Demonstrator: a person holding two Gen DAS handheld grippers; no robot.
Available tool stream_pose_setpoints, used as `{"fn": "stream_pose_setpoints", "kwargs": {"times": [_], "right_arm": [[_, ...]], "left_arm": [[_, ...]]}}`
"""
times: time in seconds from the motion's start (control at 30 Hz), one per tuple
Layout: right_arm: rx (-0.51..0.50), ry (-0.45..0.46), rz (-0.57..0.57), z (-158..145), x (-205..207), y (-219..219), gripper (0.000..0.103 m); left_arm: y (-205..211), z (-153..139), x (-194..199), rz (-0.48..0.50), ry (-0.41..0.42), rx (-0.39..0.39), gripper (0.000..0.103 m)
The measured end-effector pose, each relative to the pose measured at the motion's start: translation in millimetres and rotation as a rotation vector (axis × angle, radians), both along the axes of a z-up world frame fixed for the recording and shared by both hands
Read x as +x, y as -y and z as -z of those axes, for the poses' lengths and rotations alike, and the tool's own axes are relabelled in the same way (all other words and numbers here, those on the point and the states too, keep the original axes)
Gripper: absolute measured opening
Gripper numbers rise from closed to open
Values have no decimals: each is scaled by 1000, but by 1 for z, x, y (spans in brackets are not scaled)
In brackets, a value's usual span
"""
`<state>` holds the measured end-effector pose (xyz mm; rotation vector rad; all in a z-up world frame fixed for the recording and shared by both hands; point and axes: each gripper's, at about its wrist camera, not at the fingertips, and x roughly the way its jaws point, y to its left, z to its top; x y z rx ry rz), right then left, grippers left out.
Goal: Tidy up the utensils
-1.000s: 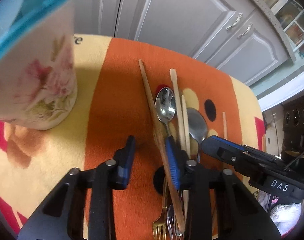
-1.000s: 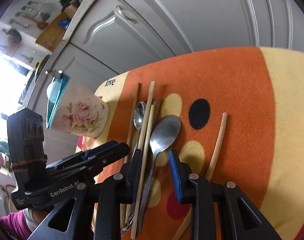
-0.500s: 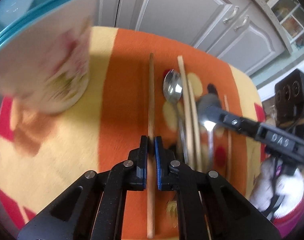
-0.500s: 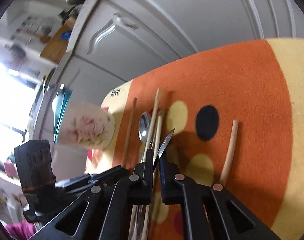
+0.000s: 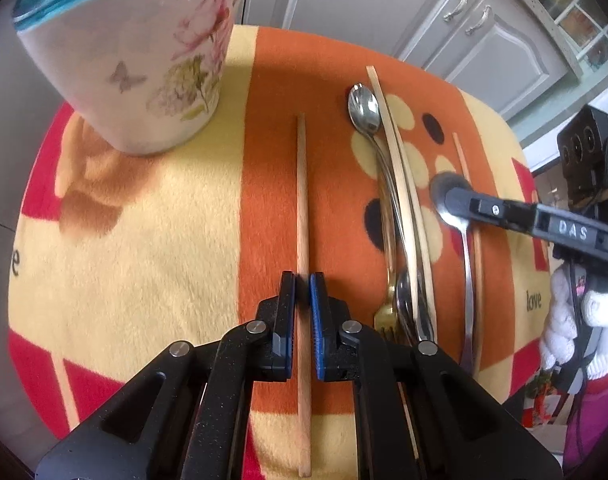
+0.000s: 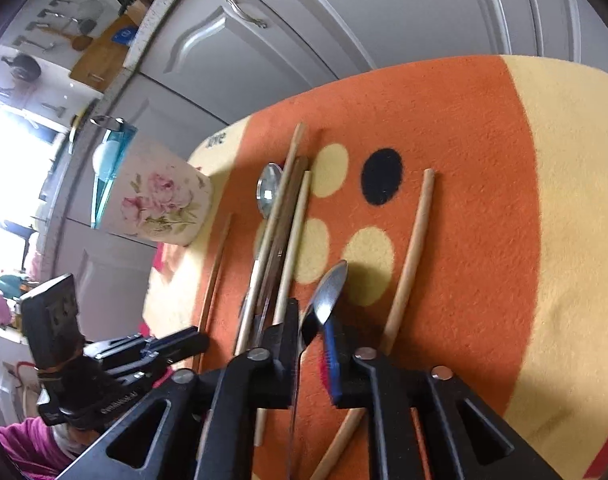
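Observation:
My left gripper (image 5: 302, 280) is shut on a wooden chopstick (image 5: 301, 208) and holds it just above the cloth, pointing toward the floral cup (image 5: 143, 60). My right gripper (image 6: 314, 322) is shut on a steel spoon (image 6: 328, 290), bowl tilted up off the cloth; it also shows in the left wrist view (image 5: 450, 196). Between them lie a small spoon (image 5: 364, 106), pale chopsticks (image 5: 400, 176) and a gold fork (image 5: 388, 312) in a bundle. Another chopstick (image 6: 410, 256) lies to the right.
An orange, yellow and red fleece cloth (image 5: 143, 240) covers the round table. The floral cup with a teal rim stands at the far left (image 6: 159, 204). Grey cabinet doors (image 5: 384, 8) are behind the table.
My left gripper closed on the chopstick and drew it left out of the bundle. My right gripper closed on the large spoon and lifted it, moving right.

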<state>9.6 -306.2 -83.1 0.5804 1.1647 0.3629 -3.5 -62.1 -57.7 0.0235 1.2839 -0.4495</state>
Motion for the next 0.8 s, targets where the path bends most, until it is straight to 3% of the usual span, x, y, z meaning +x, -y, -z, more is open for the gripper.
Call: {"fn": "stream_pose_setpoints", "kwargs": {"times": [0.1, 0.4, 0.53, 0.57, 0.67, 0.8], "right_arm": [[7, -3, -7, -1, 4, 2, 20], [10, -1, -18, 1, 16, 8, 21], [-32, 18, -41, -2, 16, 3, 12], [-34, 23, -46, -3, 15, 1, 11], [-61, 55, -76, -14, 7, -5, 10], [-56, 119, -93, -40, -8, -10, 8]], "left_arm": [[5, -1, 13, -22, 18, 2, 15], [34, 4, 43, -38, 59, 67, 17], [47, 5, 48, -6, 95, 105, 13], [47, 5, 47, 2, 94, 99, 4], [36, 0, 45, -11, 60, 33, 4], [19, -28, 35, -21, 88, -40, 4]]}}
